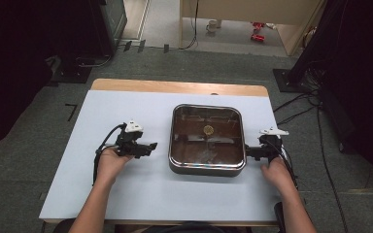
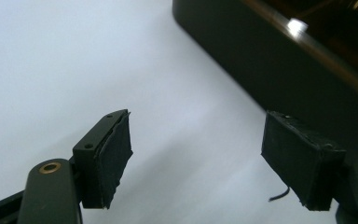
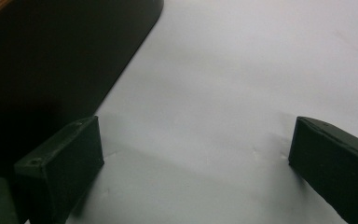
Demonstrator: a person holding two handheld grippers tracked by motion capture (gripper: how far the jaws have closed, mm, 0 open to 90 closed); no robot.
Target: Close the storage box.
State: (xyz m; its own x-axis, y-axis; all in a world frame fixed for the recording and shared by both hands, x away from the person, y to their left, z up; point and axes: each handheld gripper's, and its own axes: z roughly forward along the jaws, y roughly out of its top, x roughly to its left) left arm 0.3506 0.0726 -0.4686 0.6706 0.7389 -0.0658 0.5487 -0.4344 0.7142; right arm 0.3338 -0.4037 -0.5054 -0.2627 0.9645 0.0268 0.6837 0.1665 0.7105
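One square pan [image 1: 207, 140] sits between two tools, left [image 1: 148, 147] and right [image 1: 250, 153], both spread and empty.

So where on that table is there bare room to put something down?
Bare white tabletop runs along the near edge between the forearms, down the left side beyond the left tongs, and behind the square pan. It is tight on the right, where the right tongs sit against the pan.

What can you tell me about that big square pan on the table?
The pan is square with rounded corners, dark outside with a shiny metal rim. Its inside looks brown and glossy, with a small round mark in the middle. It sits flat near the table's centre. The left gripper and right gripper, both open, wait on either side, not gripping it.
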